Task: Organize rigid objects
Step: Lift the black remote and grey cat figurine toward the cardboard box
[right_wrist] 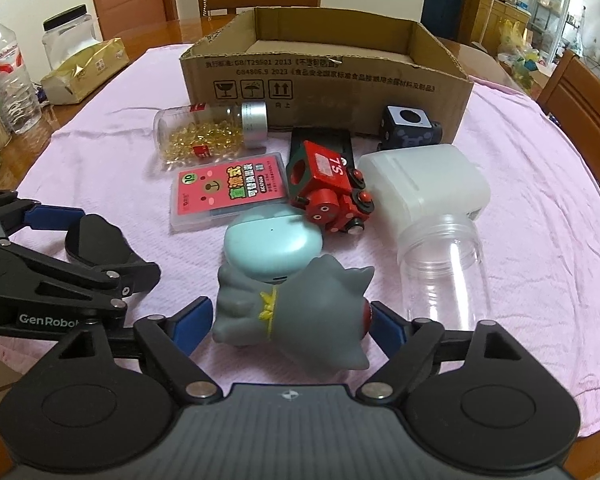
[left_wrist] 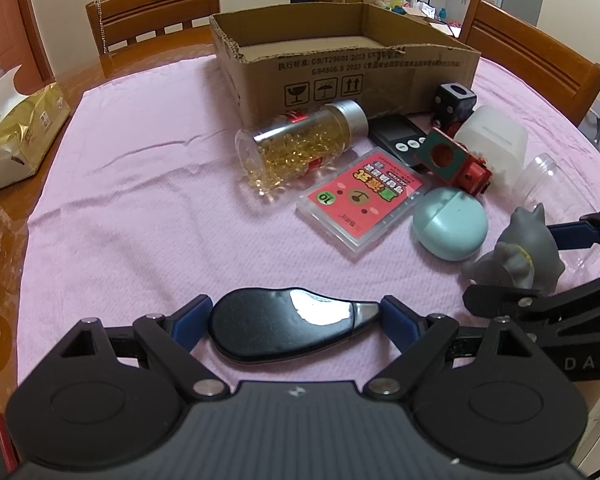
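Black case [left_wrist: 284, 330] between hand-held gripper [left_wrist: 296, 322] pads

Glossy black teardrop case [left_wrist: 288, 326] lies flat on cloth; grey cat figurine [right_wrist: 300, 312] lies tipped beside teal case [right_wrist: 274, 248].

A cloth [left_wrist: 140, 200] covers the desk [left_wrist: 4, 248]. A box [right_wrist: 324, 80] sits at the back. In front of it lie a pill bottle [right_wrist: 212, 130], a card case [right_wrist: 228, 192], a toy train [right_wrist: 332, 196] and a round case [right_wrist: 272, 248]. A toy cat [right_wrist: 296, 320] lies nearest. A tissue pack [left_wrist: 20, 132] sits far left.
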`<state>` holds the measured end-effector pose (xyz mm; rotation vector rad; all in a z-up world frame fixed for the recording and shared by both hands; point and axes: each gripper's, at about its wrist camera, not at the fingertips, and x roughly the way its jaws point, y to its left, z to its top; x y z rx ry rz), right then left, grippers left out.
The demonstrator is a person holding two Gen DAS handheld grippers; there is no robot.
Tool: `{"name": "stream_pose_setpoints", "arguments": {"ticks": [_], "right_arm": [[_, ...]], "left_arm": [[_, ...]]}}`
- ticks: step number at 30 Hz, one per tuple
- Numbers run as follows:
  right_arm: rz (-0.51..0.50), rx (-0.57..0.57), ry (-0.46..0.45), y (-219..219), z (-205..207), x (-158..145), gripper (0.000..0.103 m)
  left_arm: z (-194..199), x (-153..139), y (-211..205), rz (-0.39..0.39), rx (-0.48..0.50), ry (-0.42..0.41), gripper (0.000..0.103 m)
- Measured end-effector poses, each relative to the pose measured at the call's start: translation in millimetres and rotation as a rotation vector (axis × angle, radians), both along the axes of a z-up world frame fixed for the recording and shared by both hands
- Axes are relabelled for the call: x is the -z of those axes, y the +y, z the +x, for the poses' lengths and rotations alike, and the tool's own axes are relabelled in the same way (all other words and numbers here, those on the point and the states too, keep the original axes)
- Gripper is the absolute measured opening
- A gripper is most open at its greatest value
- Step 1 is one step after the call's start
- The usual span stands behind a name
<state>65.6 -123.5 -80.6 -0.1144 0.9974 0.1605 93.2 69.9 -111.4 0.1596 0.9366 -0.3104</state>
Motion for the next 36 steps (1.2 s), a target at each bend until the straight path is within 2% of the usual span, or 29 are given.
{"name": "stream_pose_setpoints", "arguments": {"ticks": [10,24,29,36], "right_arm": [[-0.021,0.003,-0.001,1.2,1.4,0.6,0.078],[-0.023,-0.012,0.020,2.2,4.8,-8.9,0.077],[-0.015,-0.028,0.022,2.3,6.9,-27.0,0.076],[0.004,-0.126,-0.013,-1.8,22.6,-66.1,0.076]], "left_arm": [[1.2,-0.9,-0.7,0.008,-0.020,0.026,0.089],[3.1,-12.2,3.9,0.008,0.017,0.042,0.089],[7.4,-26.1,10.4,0.008,0.035,0.054,0.089],[24.6,-66.1,11.6,0.010,0.085,0.033,0.089]]}}
